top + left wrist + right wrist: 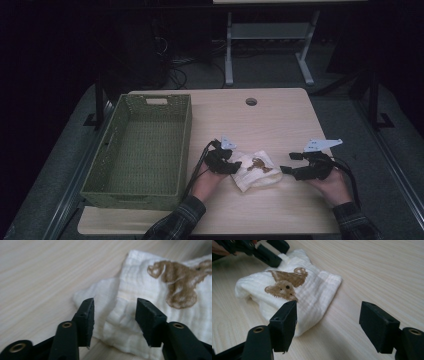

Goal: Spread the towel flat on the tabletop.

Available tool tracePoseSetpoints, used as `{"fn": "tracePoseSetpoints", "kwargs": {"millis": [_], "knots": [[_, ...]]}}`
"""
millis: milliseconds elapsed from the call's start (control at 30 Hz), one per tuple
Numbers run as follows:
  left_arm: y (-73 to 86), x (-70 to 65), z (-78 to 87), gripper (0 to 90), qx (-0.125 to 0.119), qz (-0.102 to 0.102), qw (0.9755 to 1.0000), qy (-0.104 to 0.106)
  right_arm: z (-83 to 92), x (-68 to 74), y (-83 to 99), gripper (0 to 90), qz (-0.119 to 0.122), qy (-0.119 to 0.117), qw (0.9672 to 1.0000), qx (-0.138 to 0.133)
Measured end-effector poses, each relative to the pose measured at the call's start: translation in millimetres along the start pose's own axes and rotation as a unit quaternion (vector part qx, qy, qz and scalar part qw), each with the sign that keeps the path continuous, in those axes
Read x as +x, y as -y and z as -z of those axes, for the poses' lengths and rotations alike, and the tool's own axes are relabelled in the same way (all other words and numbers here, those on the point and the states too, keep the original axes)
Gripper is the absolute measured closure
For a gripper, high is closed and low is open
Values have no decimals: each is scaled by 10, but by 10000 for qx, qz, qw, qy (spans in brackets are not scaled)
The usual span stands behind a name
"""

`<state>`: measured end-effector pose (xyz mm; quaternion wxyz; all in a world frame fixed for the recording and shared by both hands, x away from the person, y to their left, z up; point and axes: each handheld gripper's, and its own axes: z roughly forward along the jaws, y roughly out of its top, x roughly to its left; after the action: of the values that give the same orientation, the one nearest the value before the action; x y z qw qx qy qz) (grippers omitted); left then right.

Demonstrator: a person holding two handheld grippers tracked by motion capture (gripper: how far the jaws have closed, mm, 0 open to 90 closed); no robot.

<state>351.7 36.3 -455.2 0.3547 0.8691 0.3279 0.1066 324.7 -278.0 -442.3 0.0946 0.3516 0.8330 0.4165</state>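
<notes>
White muslin, printed with a brown bear, lies folded near the front of the pale wooden tabletop (280,120): this small cloth (256,169) sits between the two hands, to the right of a green woven basket (142,150). The left gripper (235,167) is down at the cloth's left edge; in the left gripper view its jaws stand apart with a bunched corner of the fabric between them, and the pads do not press on it, so nothing is grasped. The right gripper (286,163) hovers just off the cloth's right edge, its jaws released and wide, with only bare wood between them in the right gripper view. A plaid sleeve (176,222) covers the person's left forearm.
</notes>
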Motion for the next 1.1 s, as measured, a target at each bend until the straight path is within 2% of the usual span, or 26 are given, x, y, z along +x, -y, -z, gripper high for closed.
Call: {"fn": "tracePoseSetpoints", "kwargs": {"millis": [33, 100, 133, 167, 233, 300, 367, 500, 567, 633, 800, 867, 1000, 1100], "knots": [[3, -15, -12, 559, 47, 25, 10000, 47, -7, -4, 0, 305, -3, -24, 10000, -9], [2, -27, -21, 645, 98, -49, 9999, 59, -31, -13, -9, 309, -23, -53, 10000, -3], [0, -39, -16, 730, 110, -80, 9999, 74, -57, -21, -20, 316, 7, -88, 10000, -9], [-3, -47, -9, 730, 110, -66, 9999, 91, -57, -21, -20, 316, 7, -88, 10000, -9], [-15, -55, 21, 806, 76, -65, 9998, 169, -85, -17, -40, 322, -14, -109, 9999, -8], [-33, -61, 58, 839, -20, -65, 9997, 225, -114, -23, -62, 333, -8, -132, 9999, -15], [-60, -79, 109, 844, -129, -90, 9996, 247, -148, -34, -85, 344, 40, -151, 9999, -11], [-136, -131, 272, 846, -518, -185, 9980, 318, -199, -49, -126, 367, 139, -129, 9998, 25], [-160, -160, 338, 848, -635, -161, 9966, 500, -209, -58, -143, 370, 58, -156, 9999, 23], [-168, -214, 384, 850, -738, -188, 9949, 654, -203, -83, -153, 376, 91, -128, 9999, -8], [-125, -396, 415, 853, -634, -367, 9920, 1029, -142, -106, -180, 404, 76, -140, 9998, -107], [-69, -490, 381, 853, -580, -370, 9907, 1176, -128, -96, -194, 413, 80, -168, 9997, -128], [32, -622, 293, 852, -413, -462, 9892, 1328, -130, -85, -272, 449, 125, -238, 9993, -248], [66, -643, 241, 851, -327, -514, 9893, 1322, -192, -43, -391, 468, 283, -263, 9992, -137]]}}
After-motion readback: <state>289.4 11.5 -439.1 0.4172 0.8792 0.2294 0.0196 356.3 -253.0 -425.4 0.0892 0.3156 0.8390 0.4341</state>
